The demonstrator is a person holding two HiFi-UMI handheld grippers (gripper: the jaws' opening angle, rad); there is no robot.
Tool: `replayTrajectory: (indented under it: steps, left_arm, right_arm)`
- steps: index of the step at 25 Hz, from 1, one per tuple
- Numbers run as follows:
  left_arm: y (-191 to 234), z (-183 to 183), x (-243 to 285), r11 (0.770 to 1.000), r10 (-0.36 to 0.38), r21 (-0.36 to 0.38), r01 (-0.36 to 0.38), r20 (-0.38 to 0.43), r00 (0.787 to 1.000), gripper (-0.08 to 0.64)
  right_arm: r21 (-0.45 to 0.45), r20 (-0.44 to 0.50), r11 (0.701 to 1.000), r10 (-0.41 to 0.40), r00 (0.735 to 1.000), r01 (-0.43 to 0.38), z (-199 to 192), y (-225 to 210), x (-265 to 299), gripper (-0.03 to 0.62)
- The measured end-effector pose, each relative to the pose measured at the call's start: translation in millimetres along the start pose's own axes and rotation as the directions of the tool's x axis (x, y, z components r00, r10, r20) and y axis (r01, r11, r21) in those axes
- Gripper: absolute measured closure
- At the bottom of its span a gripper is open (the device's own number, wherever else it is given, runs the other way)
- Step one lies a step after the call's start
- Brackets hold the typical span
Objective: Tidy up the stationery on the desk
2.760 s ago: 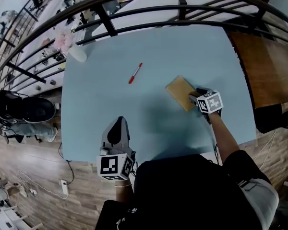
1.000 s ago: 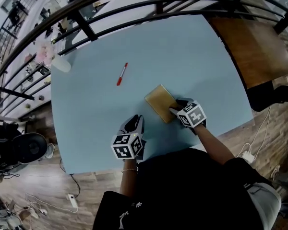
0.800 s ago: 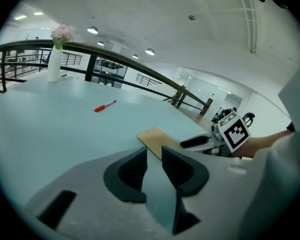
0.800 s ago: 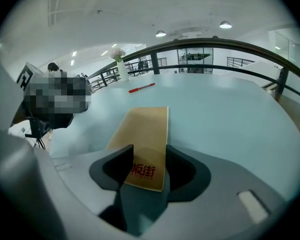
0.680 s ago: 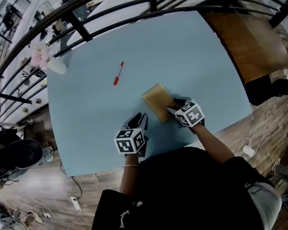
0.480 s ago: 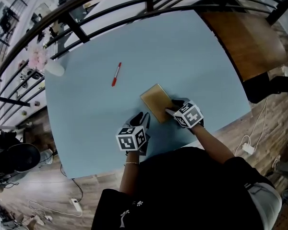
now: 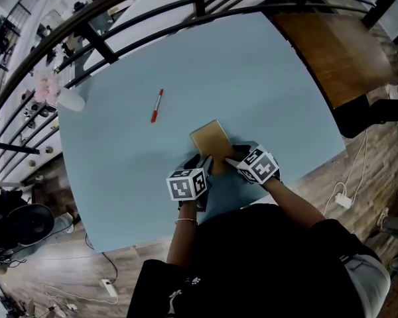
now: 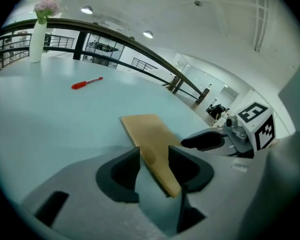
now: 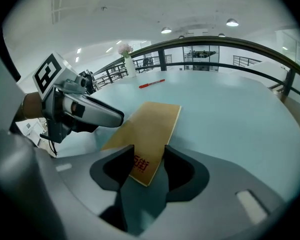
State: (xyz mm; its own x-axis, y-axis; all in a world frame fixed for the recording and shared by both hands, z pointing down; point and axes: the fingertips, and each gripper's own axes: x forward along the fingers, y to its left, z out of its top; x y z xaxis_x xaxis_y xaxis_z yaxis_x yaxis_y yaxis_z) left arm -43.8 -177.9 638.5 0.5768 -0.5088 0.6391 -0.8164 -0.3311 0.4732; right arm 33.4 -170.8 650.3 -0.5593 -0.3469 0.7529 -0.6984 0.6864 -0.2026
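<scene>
A tan notebook lies on the pale blue desk near its front edge. My right gripper is shut on the notebook's near right corner, which fills the gap between its jaws. My left gripper is at the near left corner. Its jaws have just been opening and stand open, with the notebook between them. A red pen lies alone farther back on the left, well beyond both grippers. The right gripper's dark finger shows beside the notebook in the left gripper view.
A white vase with pink flowers stands at the desk's far left corner. A dark railing runs behind the desk. A brown wooden surface adjoins the right side. The desk's front edge is just below the grippers.
My left gripper has moved forward from near the desk's front edge to the notebook's near left corner. My right gripper has stayed on the notebook.
</scene>
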Motion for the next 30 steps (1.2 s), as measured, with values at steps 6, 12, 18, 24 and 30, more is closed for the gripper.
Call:
replayTrajectory:
  steps: [6,12,18,24,30]
  left_arm:
    - [-2.9,-5.0,5.3,1.0,0.005,0.003,-0.005,-0.028,1.0,0.362]
    - [-4.0,-6.3,0.7,1.0,0.011,-0.007,-0.012,-0.035,0.999,0.359]
    - [-3.0,-12.8,-8.1,0.999,0.037,-0.022,-0.038,-0.029,0.999,0.359]
    - [5.6,-17.9,-19.4,0.997,0.065,-0.046,-0.066,-0.021,0.998,0.359]
    - [15.3,-23.1,-30.0,0.994,0.099,-0.054,-0.099,-0.013,0.995,0.359]
  right_arm:
    - [-0.001,-0.005,1.0,0.024,1.0,-0.024,-1.0,5.9,0.8,0.394]
    - [0.0,-0.014,0.999,0.04,0.999,-0.04,-0.5,10.9,-1.6,0.394]
    - [-0.033,-0.031,0.997,0.069,0.997,-0.07,-3.1,22.4,-3.6,0.394]
    - [-0.061,-0.034,0.992,0.107,0.994,-0.109,-2.1,37.3,0.6,0.394]
    - [-0.096,-0.053,0.984,0.147,0.988,-0.151,-2.4,52.9,5.2,0.394]
